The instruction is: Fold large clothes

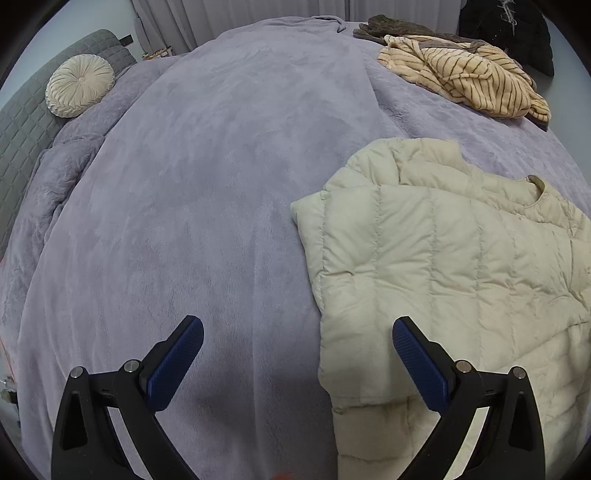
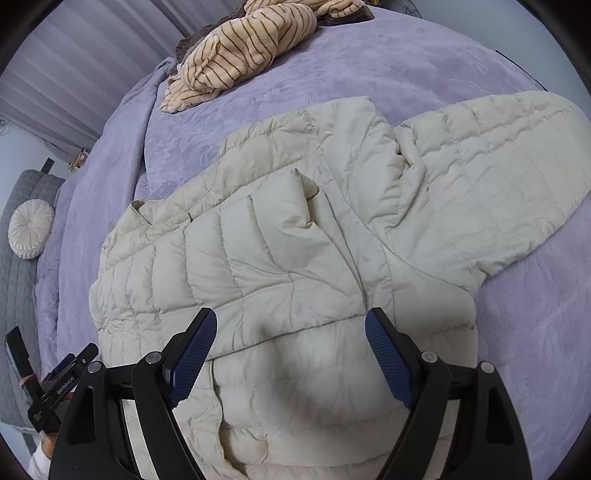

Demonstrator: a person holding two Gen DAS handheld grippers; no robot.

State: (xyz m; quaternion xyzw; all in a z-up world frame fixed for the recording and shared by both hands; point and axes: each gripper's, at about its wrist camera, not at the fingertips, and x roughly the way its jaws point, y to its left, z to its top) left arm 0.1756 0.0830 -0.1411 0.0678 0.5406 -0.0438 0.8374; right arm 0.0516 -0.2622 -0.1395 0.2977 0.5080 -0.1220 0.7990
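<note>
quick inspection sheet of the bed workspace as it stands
surface: purple blanket over the bed, lightly creased
job's things: cream puffer jacket lying flat, one sleeve spread outward, near edge folded over
clutter: striped garment heaped at the far side, dark clothing behind it
grippers: left gripper jaws open over the blanket; right gripper jaws open above the jacket, nothing held
cables: nothing seen
surroundings: round pillow, grey headboard, curtains
</note>
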